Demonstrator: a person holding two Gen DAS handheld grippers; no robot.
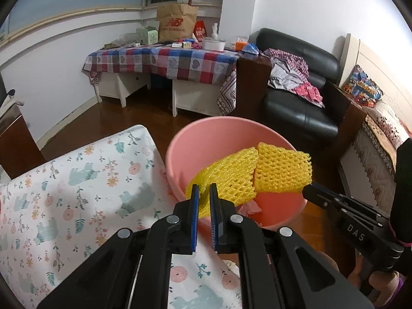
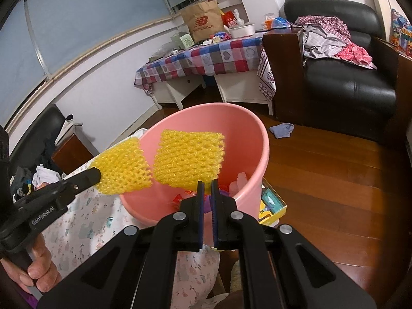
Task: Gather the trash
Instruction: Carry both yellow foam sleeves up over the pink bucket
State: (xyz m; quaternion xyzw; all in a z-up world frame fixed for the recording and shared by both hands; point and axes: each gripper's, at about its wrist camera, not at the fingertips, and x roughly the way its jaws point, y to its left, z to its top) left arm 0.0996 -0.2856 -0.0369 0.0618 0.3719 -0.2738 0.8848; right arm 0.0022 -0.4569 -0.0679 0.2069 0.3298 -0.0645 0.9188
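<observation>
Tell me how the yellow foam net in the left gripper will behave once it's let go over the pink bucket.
The yellow foam net looks very light: mostly open mesh, so it should drop slowly. It holds its shape from one pinched corner in the left gripper, so springy rather than limp. It may catch on the pink bucket rim.

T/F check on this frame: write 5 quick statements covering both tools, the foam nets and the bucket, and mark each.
1. The left tool grips a yellow foam net. True.
2. The right tool is empty. False: it grips a second yellow foam net.
3. Both nets hang over the pink bucket. True.
4. The bucket is empty. False: crumpled scraps already lie at its bottom.
5. The bucket stands on the checked tablecloth. False: that table is far across the room; the bucket is beside the floral-print surface.
</observation>
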